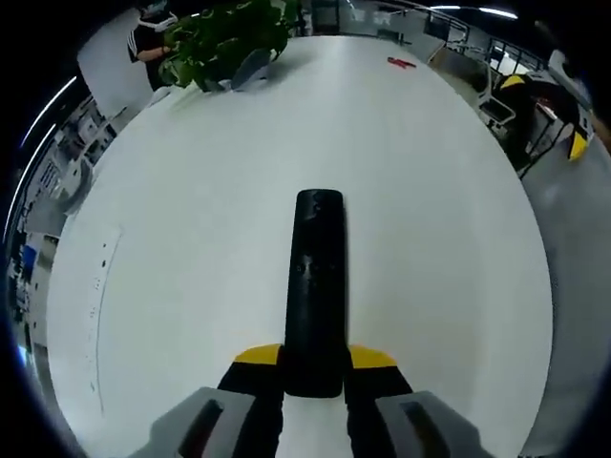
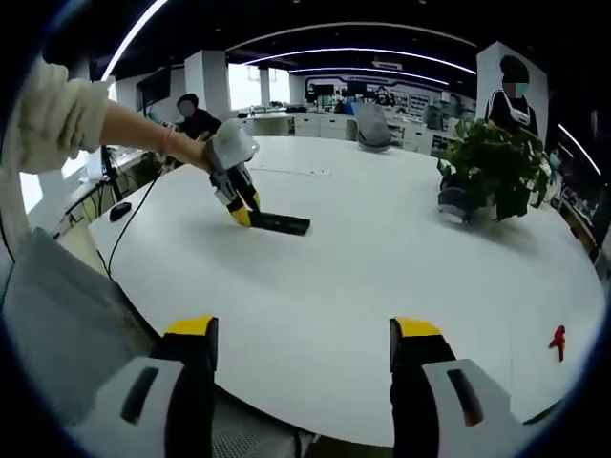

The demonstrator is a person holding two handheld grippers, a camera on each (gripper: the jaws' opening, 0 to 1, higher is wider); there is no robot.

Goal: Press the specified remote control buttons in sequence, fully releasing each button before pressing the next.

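A long black remote control (image 1: 316,286) lies flat on the white round table (image 1: 191,219), pointing away from me. My left gripper (image 1: 314,361) is shut on the remote's near end, its yellow-tipped jaws pressed against both sides. In the right gripper view the same remote (image 2: 279,223) lies far off on the table, with the left gripper (image 2: 241,212) clamped on its end and a hand behind it. My right gripper (image 2: 302,336) hangs open over the table's near edge, with nothing between its jaws.
A potted green plant (image 1: 224,38) (image 2: 496,167) stands at the table's far side. A small red object (image 1: 401,63) (image 2: 558,342) lies near the table edge. Office chairs and desks surround the table. A person's sleeve (image 2: 57,119) reaches in from the left.
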